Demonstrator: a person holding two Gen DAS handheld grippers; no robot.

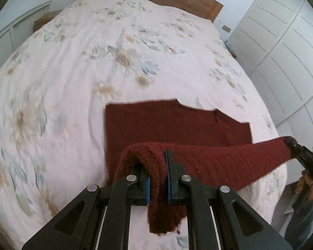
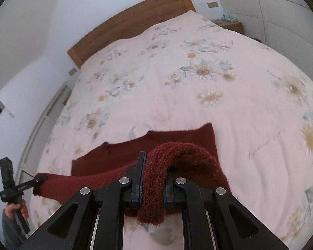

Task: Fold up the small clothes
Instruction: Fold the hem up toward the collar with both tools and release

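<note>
Over the near end of the bed (image 1: 73,83), a dark red knitted garment (image 1: 177,125) is partway through a fold, and that is the step I judge to be in hand: its near hem is lifted off the cover by 2 sets of tongs while the far part lies flat on the floral bedcover (image 2: 240,104).

At the left, the left tongs (image 1: 158,187) are closed tight on 1 near corner of the knit. The cloth humps up over the left finger, passes between the blue pads, and a short tail hangs down below them. From there the raised hem runs as a taut, ribbed band to the right, ending at the right tongs (image 2: 152,189), which are likewise clamped shut on the other corner, with a thick roll of cloth arched over their right finger. In each wrist view the other tool shows at the frame edge, held in a person's hand (image 2: 16,208).

Next, as I judge it, both corners must travel together over the flat part toward the far edge, kept level and equally tensioned, so that the hem lands square on the neckline end before either grip lets go. If 1 side leads, the fold would likely skew.

Knitted thick and fuzzy, the garment looks soft and heavy enough to sag between the grips. Its far edge shows a stepped notch, perhaps a neckline or shoulder; motion blur hides finer detail.
</note>
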